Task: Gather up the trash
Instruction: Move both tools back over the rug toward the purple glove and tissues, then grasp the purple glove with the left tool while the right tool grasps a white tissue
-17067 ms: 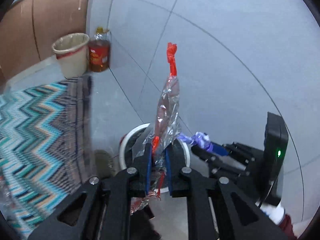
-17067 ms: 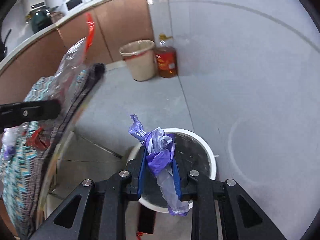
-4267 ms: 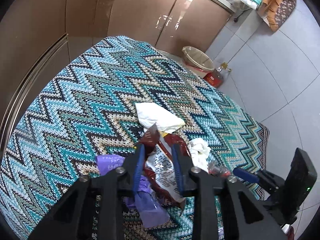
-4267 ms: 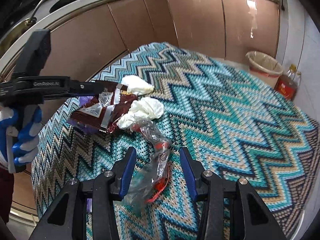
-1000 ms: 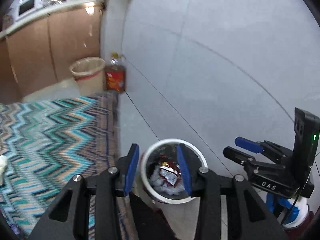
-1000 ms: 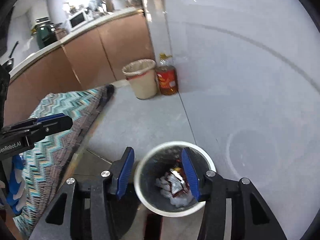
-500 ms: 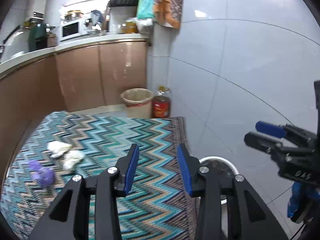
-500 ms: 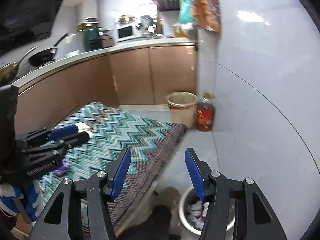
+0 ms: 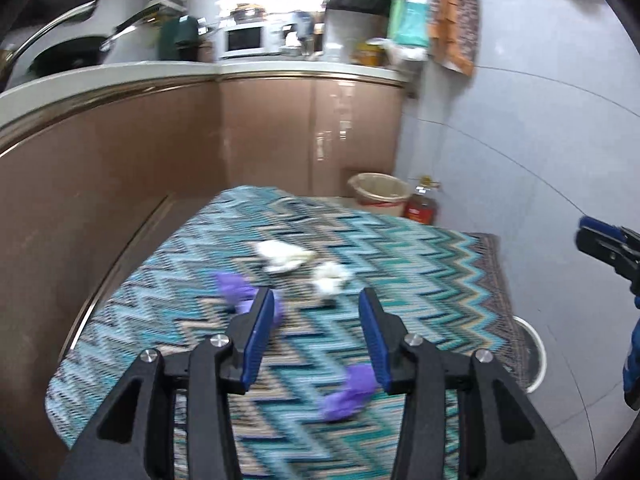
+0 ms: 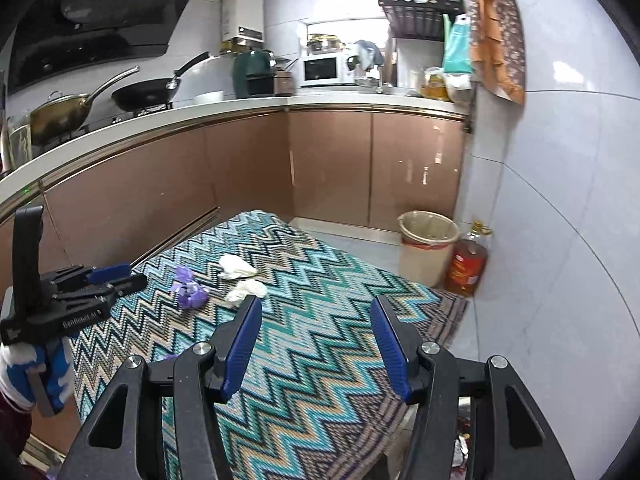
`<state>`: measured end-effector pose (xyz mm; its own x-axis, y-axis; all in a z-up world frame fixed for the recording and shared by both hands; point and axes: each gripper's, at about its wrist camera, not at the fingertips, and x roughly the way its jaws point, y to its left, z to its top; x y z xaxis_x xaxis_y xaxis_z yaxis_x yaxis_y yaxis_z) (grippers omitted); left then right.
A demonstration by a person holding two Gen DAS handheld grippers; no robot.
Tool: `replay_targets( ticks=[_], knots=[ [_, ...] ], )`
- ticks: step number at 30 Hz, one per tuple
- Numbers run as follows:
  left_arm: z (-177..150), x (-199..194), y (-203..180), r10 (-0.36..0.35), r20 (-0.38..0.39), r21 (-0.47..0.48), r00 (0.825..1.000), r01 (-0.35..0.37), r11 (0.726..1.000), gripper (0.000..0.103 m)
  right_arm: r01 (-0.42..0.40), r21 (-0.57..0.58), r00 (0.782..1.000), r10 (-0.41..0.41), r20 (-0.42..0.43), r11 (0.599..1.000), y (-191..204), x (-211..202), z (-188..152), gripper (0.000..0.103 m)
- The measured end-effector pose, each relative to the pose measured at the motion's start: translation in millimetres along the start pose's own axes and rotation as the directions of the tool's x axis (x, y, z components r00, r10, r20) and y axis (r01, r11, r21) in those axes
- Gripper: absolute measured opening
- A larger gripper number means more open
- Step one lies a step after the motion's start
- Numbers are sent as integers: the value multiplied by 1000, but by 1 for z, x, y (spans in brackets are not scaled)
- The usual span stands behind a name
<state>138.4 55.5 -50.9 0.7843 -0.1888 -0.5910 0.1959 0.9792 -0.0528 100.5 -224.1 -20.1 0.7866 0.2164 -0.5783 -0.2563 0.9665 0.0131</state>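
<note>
open zigzag cloth (image 10: 320,320) lying bare across its middle and right, white tissues (image 10: 236,266) and purple wrapper (image 10: 190,294) crowding its left part, brown cabinets (image 10: 248,168) closing in behind, beige bin (image 10: 428,246) and oil bottle (image 10: 466,268) blocking the far corner

Both grippers are black, angular frames with silver screw heads and blue ribbed pads. The left gripper (image 10: 100,280) bears white lettering on its side; the hand (image 10: 24,372) wears a blue-and-white glove above a dark red sleeve.

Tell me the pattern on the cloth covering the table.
The woven table cloth has a zigzag chevron pattern in teal, light blue, navy and beige, sharpest in the right wrist view.
</note>
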Motion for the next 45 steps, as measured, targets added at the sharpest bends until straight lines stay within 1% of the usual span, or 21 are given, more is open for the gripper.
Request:
replay_targets(
  ticks=[4,5,7,10,15,19,26,32,35,37,38,44,45],
  knots=[
    [-3,0,45,58,-11,-55,998,-59,997,47,-29,-20,999,29,-21,999,15,21,5,53],
    [-4,0,52,63,-12,-64,998,-64,996,49,-35,-25,999,34,-27,999,19,26,6,53],
    [-7,2,66,76,-19,-88,997,-78,993,57,-46,-35,998,45,-36,998,25,33,8,54],
    [-12,9,77,77,-37,-108,996,-81,991,60,-61,-45,997,58,-50,997,33,46,10,53],
    [-21,34,75,46,-88,-108,995,-55,993,60,-84,-54,994,79,-78,995,39,68,11,53],
    [-26,64,69,5,-140,-114,990,-21,993,60,-100,-59,990,94,-109,993,43,90,9,53],
    [-20,115,63,-40,-199,-148,979,10,989,60,-141,-49,976,130,-174,989,46,138,7,53],
    [-16,162,73,-45,-255,-198,966,-7,980,60,-180,-39,958,166,-233,983,53,189,5,53],
    [-19,179,84,-67,-269,-252,961,-3,968,58,-196,-36,947,180,-266,980,59,215,2,53],
    [-22,186,90,-81,-270,-277,959,4,961,47,-204,-39,940,184,-288,978,63,230,-2,53],
    [-25,188,92,-83,-269,-282,960,4,959,45,-210,-33,934,190,-301,977,65,240,-4,53],
    [-29,187,94,-90,-235,-279,968,22,960,40,-234,15,907,224,-356,972,70,281,-15,53],
    [-29,187,95,-92,-230,-281,969,24,959,40,-237,19,905,228,-358,971,71,284,-16,53]
  ],
)
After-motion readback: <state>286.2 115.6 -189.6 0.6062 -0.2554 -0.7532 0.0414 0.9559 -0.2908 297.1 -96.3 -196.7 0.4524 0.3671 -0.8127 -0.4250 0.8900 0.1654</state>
